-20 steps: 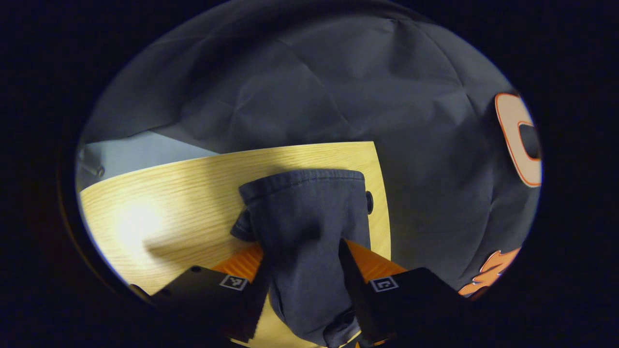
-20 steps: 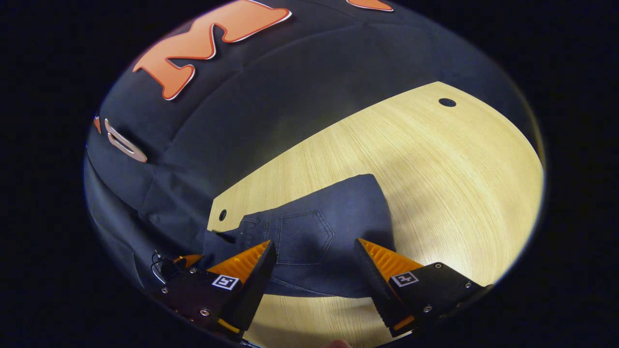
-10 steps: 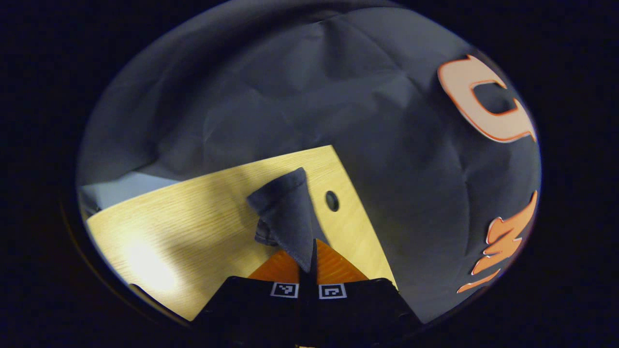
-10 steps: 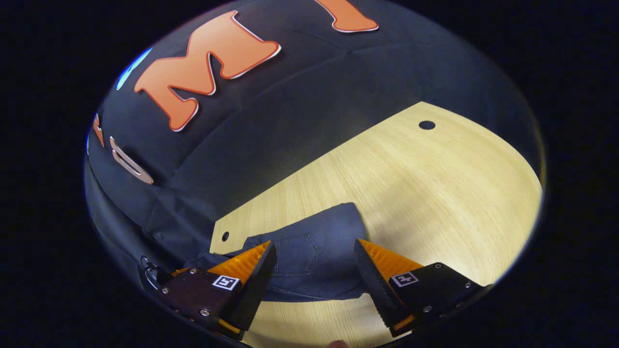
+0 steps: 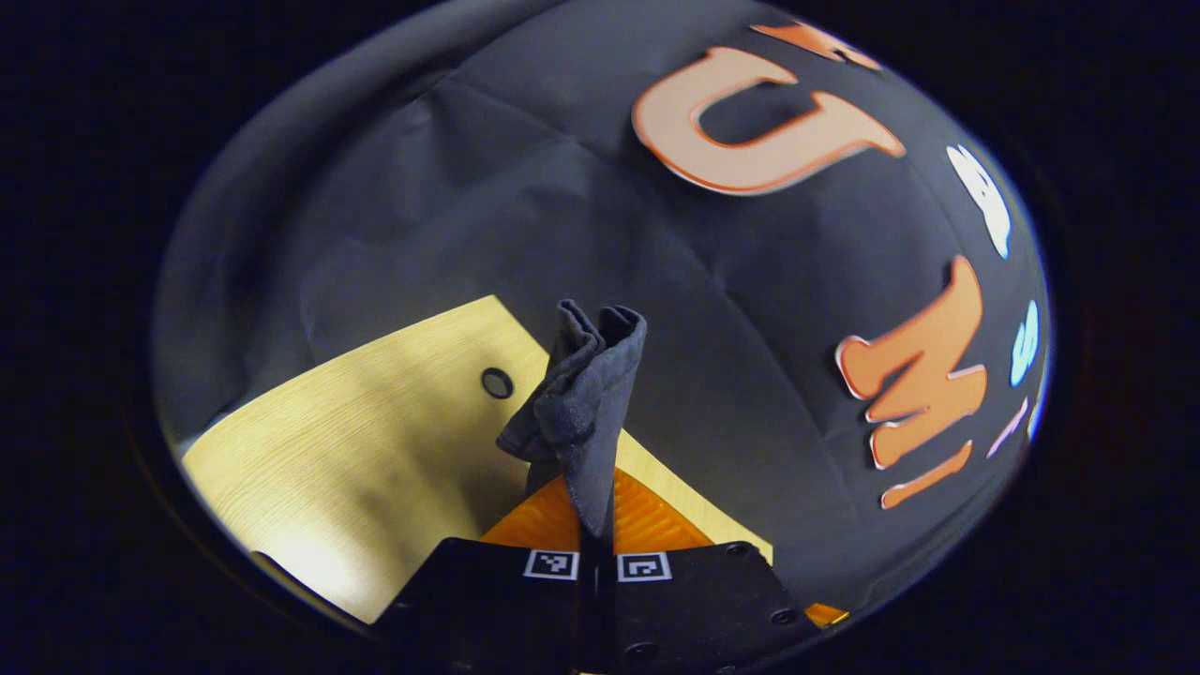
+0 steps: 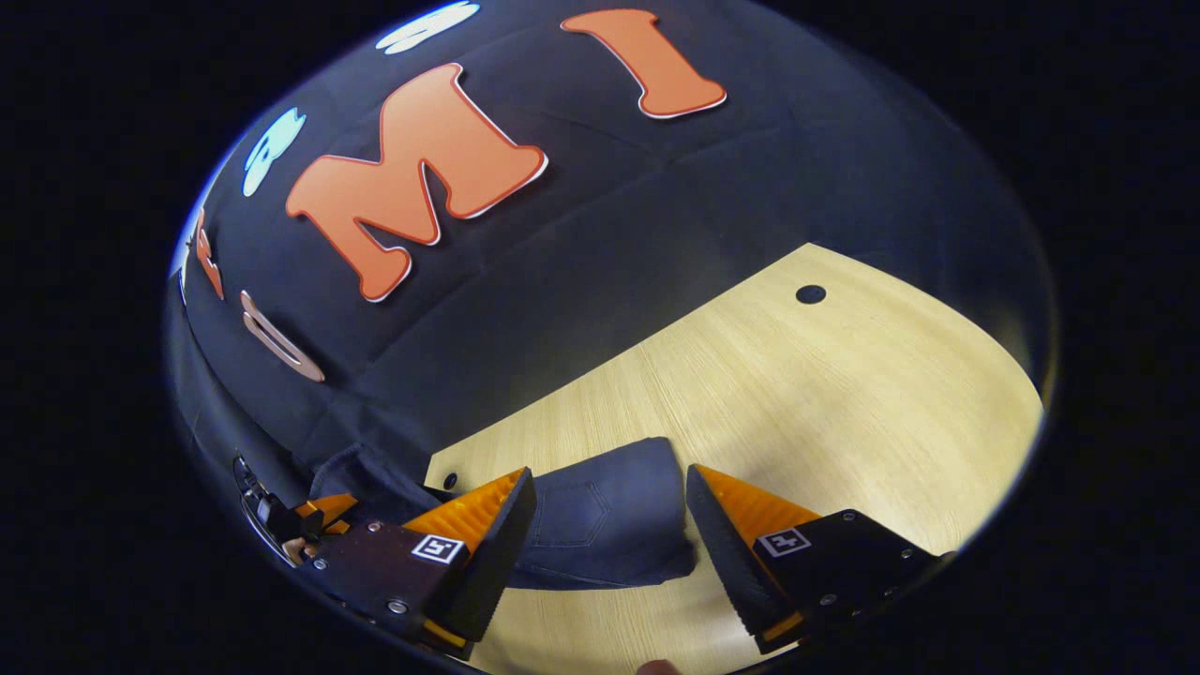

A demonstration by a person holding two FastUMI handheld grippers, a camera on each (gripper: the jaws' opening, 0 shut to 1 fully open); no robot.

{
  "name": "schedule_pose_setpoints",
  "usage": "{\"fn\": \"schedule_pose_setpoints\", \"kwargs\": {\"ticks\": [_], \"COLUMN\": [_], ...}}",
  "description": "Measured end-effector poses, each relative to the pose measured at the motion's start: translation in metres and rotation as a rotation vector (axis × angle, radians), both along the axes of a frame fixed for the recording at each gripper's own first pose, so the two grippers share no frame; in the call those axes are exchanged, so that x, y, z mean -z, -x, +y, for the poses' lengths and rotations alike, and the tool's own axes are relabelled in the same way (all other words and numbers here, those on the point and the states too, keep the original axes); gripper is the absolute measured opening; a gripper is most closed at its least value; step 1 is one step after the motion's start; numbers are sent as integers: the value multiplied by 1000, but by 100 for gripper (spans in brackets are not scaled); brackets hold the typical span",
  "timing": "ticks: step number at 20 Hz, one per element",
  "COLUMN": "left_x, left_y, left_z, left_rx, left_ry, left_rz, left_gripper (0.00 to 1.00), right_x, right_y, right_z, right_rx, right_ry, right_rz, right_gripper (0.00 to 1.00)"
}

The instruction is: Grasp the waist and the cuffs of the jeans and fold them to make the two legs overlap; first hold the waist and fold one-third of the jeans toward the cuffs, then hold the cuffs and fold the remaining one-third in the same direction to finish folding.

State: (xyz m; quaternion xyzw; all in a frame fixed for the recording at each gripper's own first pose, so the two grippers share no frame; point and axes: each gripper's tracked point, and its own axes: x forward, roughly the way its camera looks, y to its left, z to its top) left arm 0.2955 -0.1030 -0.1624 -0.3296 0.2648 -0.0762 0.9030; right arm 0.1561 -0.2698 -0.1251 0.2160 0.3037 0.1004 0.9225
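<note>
We are pinching a bunched fold of the jeans (image 5: 583, 403) in our left gripper (image 5: 597, 511), jaws closed on it, cloth rising toward 12 o'clock over the table (image 5: 356, 441). Our right gripper (image 6: 609, 525) is hovering with jaws spread, the jeans lying between them on the table.

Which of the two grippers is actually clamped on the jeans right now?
The left gripper: its fingers are shut together on a bunched fold of the jeans. The right gripper hangs open, with the jeans lying between its spread fingers.
</note>
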Motion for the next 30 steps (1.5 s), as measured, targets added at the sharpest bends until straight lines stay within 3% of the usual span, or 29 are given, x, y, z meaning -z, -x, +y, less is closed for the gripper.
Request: {"fn": "schedule_pose_setpoints", "kwargs": {"ticks": [7, 11, 14, 17, 22, 25, 27, 29, 30], "left_x": [-1, 46, 101, 140, 163, 182, 181, 176, 171], "left_y": [42, 71, 88, 109, 126, 143, 168, 179, 188], "left_z": [-147, -234, -287, -315, -330, -346, -364, -373, -380], "left_rx": [175, 273, 345, 388, 378, 438, 501, 507, 522], "left_ry": [-75, -160, -293, -472, -710, -753, -670, -652, -592], "left_rz": [7, 68, 123, 152, 158, 179, 220, 191, 189], "left_gripper": [1, 1, 1, 1, 1, 5, 52, 100, 100], "right_x": [-18, -14, -9, 4, 17, 18, 17, 17, 17], "right_y": [-6, -10, -11, -4, 13, 21, 25, 26, 29], "right_z": [-61, -103, -125, -138, -141, -145, -146, -149, -150], "right_rx": [17, 45, 61, 50, -3, -33, -53, -66, -72], "right_ry": [-40, -36, -43, -28, -12, 3, 8, 16, 16], "right_rz": [-23, -13, -2, 26, 71, 72, 73, 71, 74], "right_gripper": [98, 98, 98, 98, 98, 98, 98, 98, 98]}}
